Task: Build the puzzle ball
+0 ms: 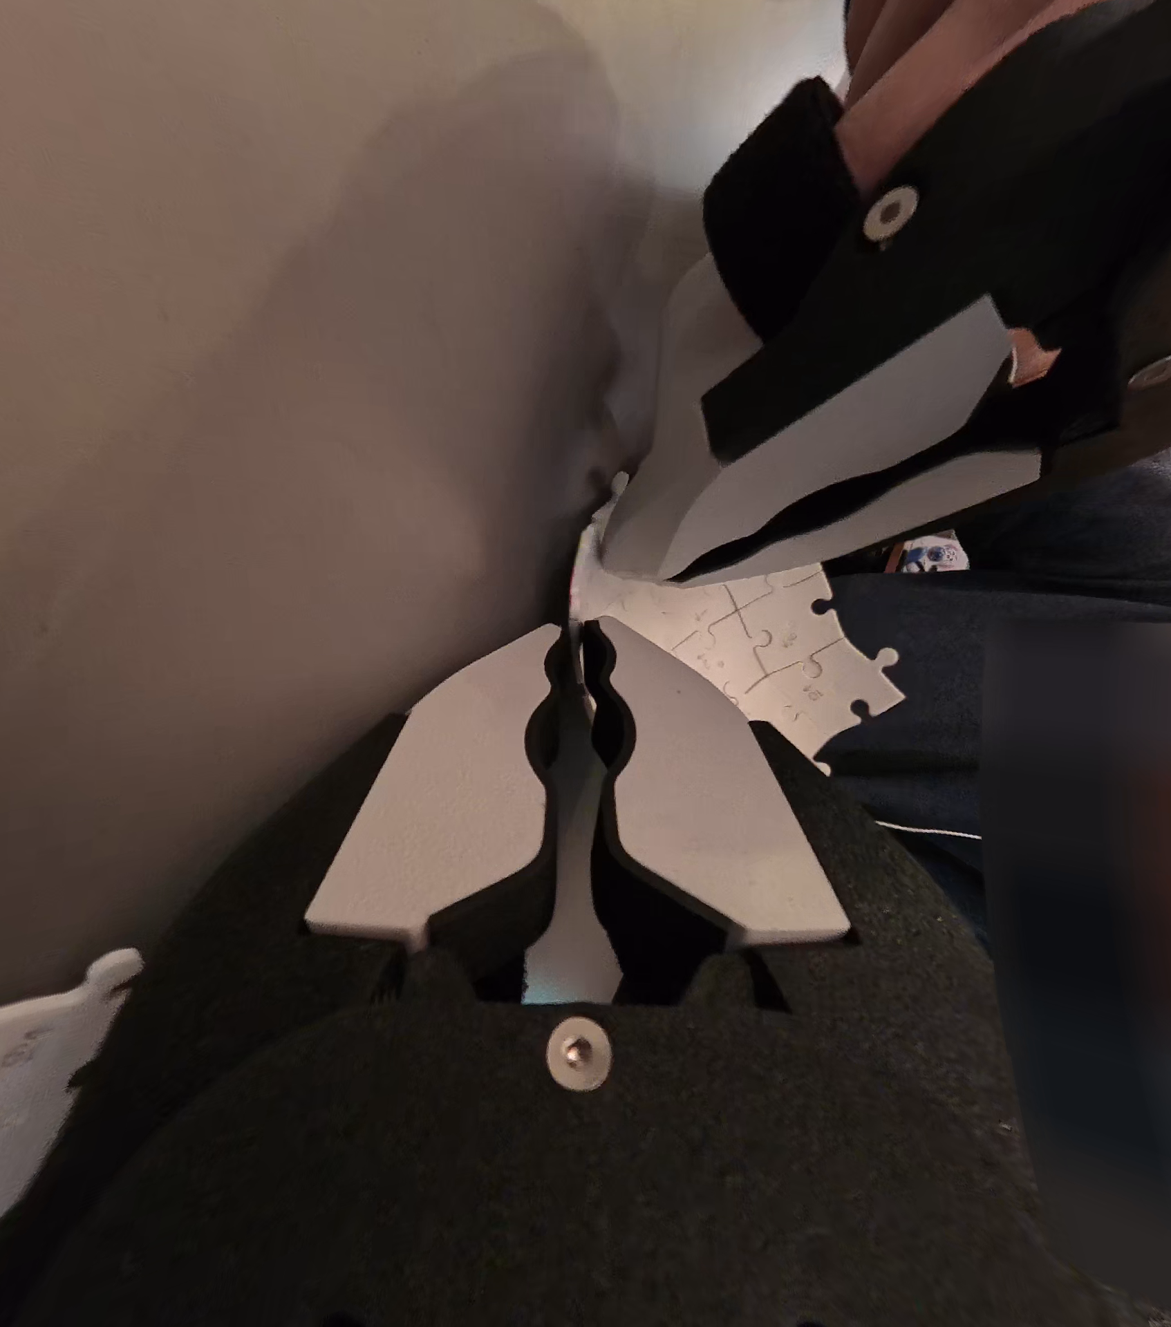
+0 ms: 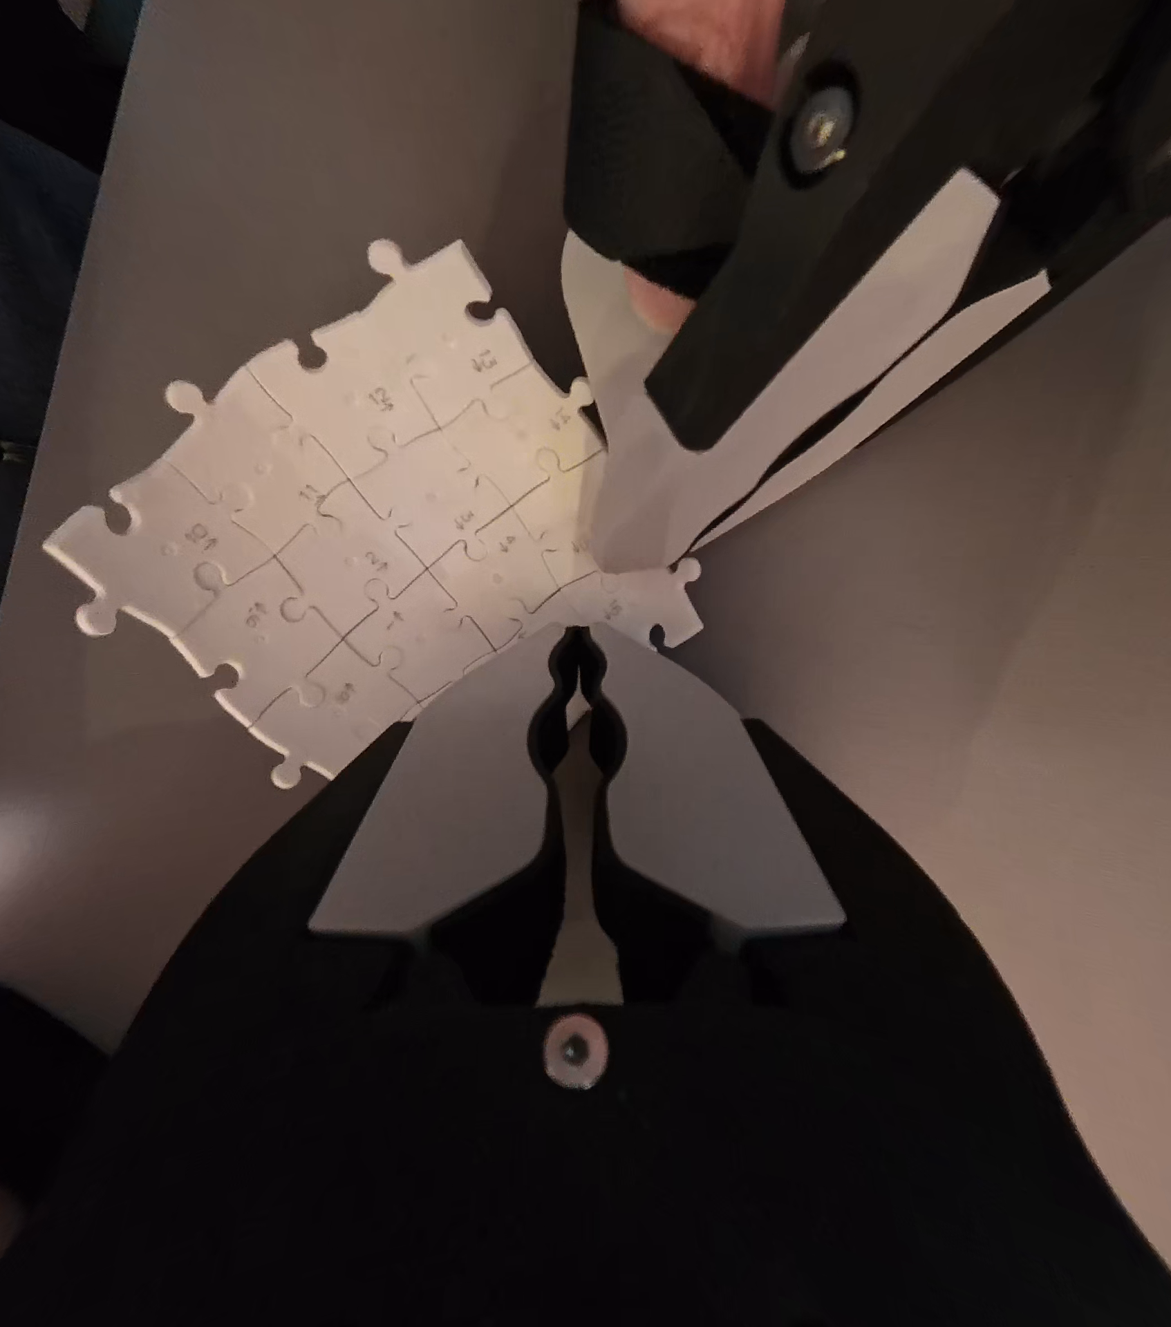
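Right wrist view: white, curved puzzle sheet (image 2: 367,524) of interlocked numbered pieces.

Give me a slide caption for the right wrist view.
Both grippers pinch one corner of a joined white puzzle sheet above a grey table.

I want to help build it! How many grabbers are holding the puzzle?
2. The left gripper pinches the puzzle sheet at its corner, and the right gripper pinches the sheet's edge right beside it. No others show.
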Demonstrator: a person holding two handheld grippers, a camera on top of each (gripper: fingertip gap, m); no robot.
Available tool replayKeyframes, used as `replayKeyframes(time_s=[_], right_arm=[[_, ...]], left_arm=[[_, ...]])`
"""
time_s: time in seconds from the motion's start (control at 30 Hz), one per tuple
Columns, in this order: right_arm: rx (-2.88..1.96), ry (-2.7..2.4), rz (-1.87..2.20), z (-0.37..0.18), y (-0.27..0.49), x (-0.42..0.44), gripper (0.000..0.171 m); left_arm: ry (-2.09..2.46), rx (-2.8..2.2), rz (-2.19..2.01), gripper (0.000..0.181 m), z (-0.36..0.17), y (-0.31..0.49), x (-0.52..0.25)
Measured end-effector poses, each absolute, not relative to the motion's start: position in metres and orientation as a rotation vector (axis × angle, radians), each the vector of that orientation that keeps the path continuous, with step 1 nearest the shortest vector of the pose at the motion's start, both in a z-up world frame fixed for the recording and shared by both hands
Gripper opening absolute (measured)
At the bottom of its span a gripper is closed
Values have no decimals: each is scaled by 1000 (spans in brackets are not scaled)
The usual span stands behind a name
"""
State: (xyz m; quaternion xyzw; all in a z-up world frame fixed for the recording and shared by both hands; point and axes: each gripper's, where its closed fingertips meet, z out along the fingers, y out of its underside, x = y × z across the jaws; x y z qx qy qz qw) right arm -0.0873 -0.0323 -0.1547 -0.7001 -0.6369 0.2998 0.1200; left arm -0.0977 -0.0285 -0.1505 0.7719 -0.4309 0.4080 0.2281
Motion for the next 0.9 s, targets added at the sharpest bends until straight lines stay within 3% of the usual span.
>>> replayKeyframes(time_s=[0.63,0.77,0.9], right_arm=[[-2077,-1927,708,-153,-26,-86,1],[-2057,-1767,858,-132,-15,-91,1],[-2091,-1841,803,-148,-18,-85,1]], left_arm=[[-1142,2059,1111,2,-150,-27,-99],[-1132,2050,1123,2,-150,-26,-99],[-1136,2048,1109,2,-150,-26,-99]])
